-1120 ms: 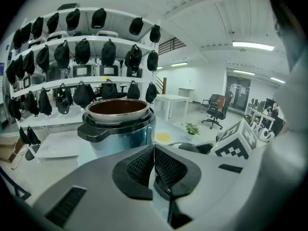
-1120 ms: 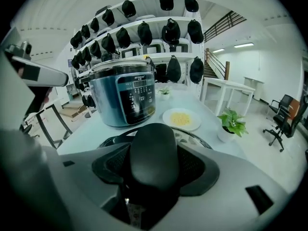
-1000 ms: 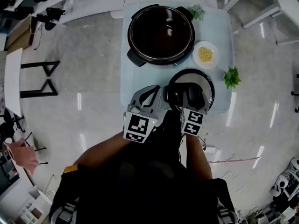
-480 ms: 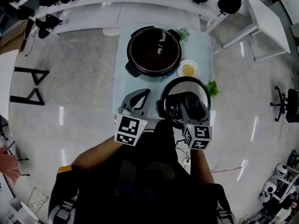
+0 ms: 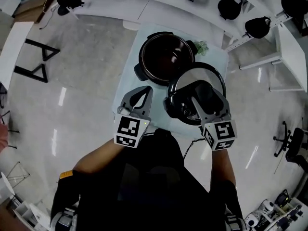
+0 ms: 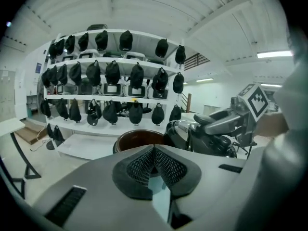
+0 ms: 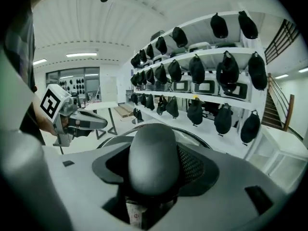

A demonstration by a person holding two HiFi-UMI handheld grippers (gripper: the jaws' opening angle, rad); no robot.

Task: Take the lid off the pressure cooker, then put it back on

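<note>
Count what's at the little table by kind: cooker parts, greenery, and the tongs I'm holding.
Pot: 1
Lid: 1
Green sprig: 1
Tongs: 2, the left tongs shut and empty, the right tongs gripping the lid's handle
Total: 5

Right gripper (image 7: 154,166): jaws clamped on either side of the lid handle, a mesh pad (image 7: 193,165) pressed to its right flank.
Lid handle (image 7: 153,150): smooth grey rounded knob, fills the middle of the view.
Lid (image 7: 193,138): dark rim curving out behind the handle on both sides.
Left gripper (image 7: 97,123): at far left, grey, jaws pointing right, apart from the lid.
Marker cube (image 7: 52,101): white with a black square pattern, on the left gripper.
Shelves (image 7: 211,54): white tiers at right, hung with rows of dark caps.
Staircase (image 7: 280,47): at the right edge, with a railing.
Ceiling lights (image 7: 86,55): long strips, lit.
</note>
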